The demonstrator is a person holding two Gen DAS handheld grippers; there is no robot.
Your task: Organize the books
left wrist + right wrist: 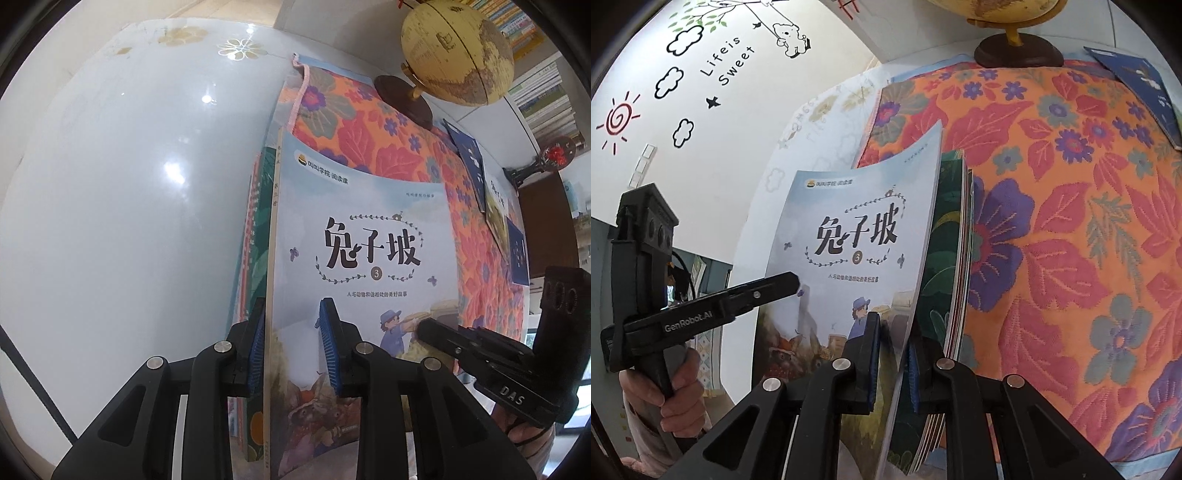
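The stack of picture books (pixel 354 236) stands upright on edge over the floral cloth (pixel 399 147) on the glossy tabletop (pixel 129 184). The left gripper (pixel 293 349) fingers clamp its left edge; the right gripper (pixel 890 363) fingers pinch the pale front cover. A globe (pixel 456 48) stands behind.

The pale book's (pixel 354 258) lower edge runs off the bottom of the left wrist frame. The books behind it (pixel 955 258) show only thin edges, titles unreadable. The globe (pixel 997 7) is cut off at the top of the right wrist frame.
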